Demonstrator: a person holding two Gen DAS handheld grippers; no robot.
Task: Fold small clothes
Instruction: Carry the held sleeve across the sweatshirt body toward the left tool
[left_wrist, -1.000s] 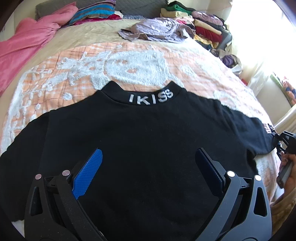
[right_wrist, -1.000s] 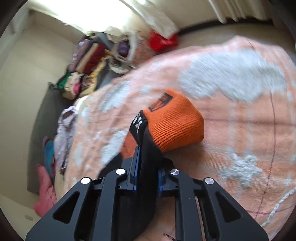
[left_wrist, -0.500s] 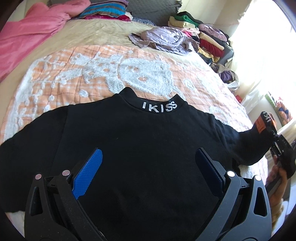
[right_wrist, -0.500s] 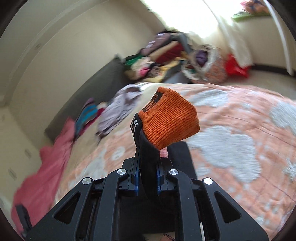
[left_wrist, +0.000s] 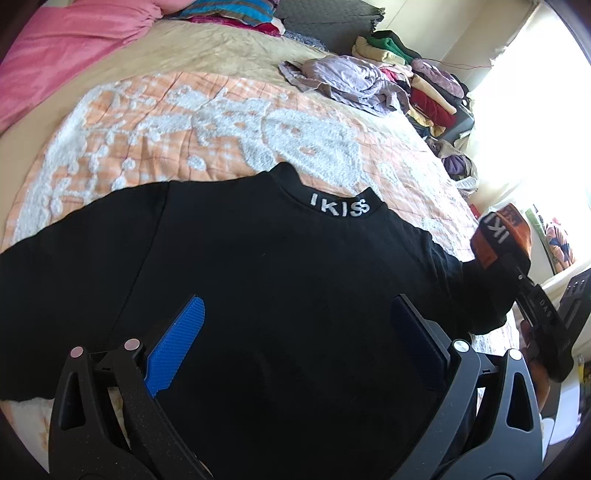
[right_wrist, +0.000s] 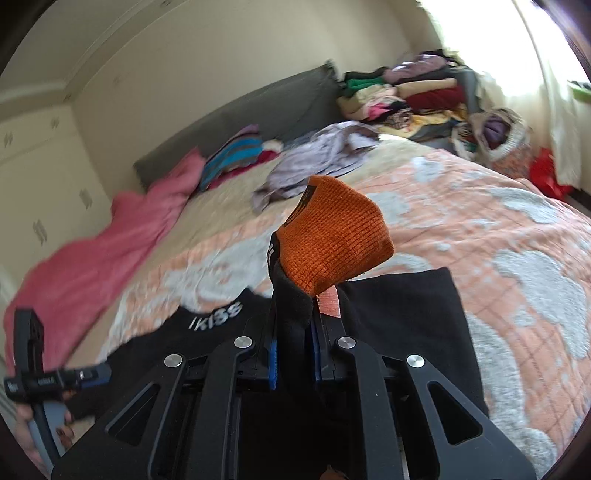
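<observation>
A black sweatshirt (left_wrist: 266, 280) with white "IKISS" on its collar lies spread on the orange-and-white bedspread (left_wrist: 229, 122). My left gripper (left_wrist: 295, 332) hovers open and empty over the shirt's body. My right gripper (right_wrist: 293, 332) is shut on the shirt's right sleeve just below its orange ribbed cuff (right_wrist: 332, 240) and holds it lifted above the bed. In the left wrist view the raised cuff (left_wrist: 502, 236) and the right gripper show at the right edge. The collar lettering (right_wrist: 216, 315) shows below the cuff in the right wrist view.
A pink blanket (left_wrist: 66, 48) lies at the bed's far left. A crumpled lilac garment (left_wrist: 351, 81) and folded striped clothes (left_wrist: 229, 11) sit near the headboard. A pile of folded clothes (right_wrist: 413, 96) and a basket (right_wrist: 506, 136) stand beyond the bed by the bright window.
My right gripper has lifted the sleeve off the bed and swung it up and inward toward the shirt's body. The left gripper has stayed open over the shirt.
</observation>
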